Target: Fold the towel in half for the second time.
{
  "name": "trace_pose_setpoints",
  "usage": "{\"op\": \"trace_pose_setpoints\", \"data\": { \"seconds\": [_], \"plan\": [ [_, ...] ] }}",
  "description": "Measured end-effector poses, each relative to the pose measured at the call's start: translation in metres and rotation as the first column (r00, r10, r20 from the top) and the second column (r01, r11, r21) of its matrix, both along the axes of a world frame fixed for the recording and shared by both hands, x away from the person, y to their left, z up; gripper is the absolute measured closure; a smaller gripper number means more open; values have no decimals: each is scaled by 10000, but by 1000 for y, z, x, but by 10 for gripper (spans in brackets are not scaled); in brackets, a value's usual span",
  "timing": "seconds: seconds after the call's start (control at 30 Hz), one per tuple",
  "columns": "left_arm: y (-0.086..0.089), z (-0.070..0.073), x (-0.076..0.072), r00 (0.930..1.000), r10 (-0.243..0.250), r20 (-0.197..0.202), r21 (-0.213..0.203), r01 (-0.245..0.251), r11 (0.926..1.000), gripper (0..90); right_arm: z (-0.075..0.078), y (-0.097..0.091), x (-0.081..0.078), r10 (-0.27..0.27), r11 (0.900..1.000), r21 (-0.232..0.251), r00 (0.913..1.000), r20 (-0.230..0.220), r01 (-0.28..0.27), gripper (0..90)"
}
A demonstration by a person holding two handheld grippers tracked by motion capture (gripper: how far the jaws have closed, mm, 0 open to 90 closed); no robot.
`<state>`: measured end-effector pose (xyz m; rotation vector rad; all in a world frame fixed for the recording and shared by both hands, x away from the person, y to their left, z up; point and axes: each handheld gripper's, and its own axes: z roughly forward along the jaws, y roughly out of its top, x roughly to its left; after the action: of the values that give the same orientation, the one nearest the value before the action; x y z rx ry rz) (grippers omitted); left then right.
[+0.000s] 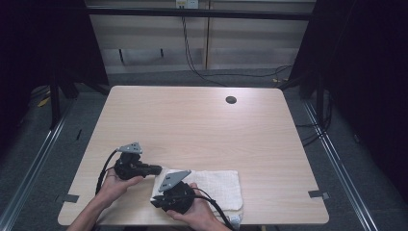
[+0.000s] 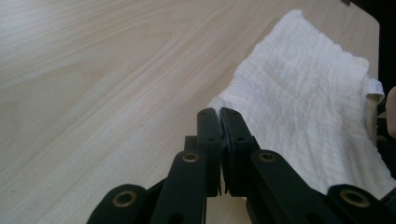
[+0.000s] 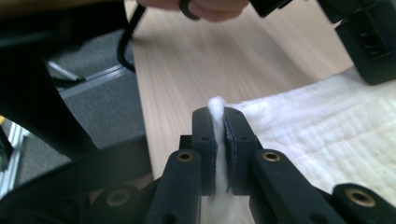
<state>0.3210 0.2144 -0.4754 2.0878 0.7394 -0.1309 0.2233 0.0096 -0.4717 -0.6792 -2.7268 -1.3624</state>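
A white, waffle-textured cloth towel (image 1: pixel 211 187) is spread flat on the pale wooden table (image 1: pixel 202 120), close to its near edge, at about 6 o'clock from the table's middle. A corner at the towel's left end is pinched by the left gripper (image 2: pixel 218 114): its two black jaws are pressed together, with a thin edge of white fabric caught at the tips, and the rest of the towel stretches away toward 1 o'clock in the left gripper view. The right gripper (image 3: pixel 219 114) is clamped on another fold of the same left end; a tuft of white cloth is seen squeezed between its jaws and poking out above them. In the high view, both grippers are held at the towel's left end, the left gripper (image 1: pixel 155 169) at roughly 10 o'clock from the right gripper (image 1: pixel 157 202).
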Motion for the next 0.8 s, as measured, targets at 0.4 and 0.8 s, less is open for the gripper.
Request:
{"op": "trace_pose_setpoints", "data": {
  "seconds": [0.4, 0.8],
  "plan": [
    [11, 14, 1, 9995, 206, 228, -367, -198, 9991, 875, 21, 8, 5, 25, 9981, 613, 9999, 133, -33, 846],
    [27, 30, 2, 9970, 701, 339, -831, -670, 9943, 875, 44, 22, 14, 349, 9946, 955, 9977, 577, -403, 848]
  ]
}}
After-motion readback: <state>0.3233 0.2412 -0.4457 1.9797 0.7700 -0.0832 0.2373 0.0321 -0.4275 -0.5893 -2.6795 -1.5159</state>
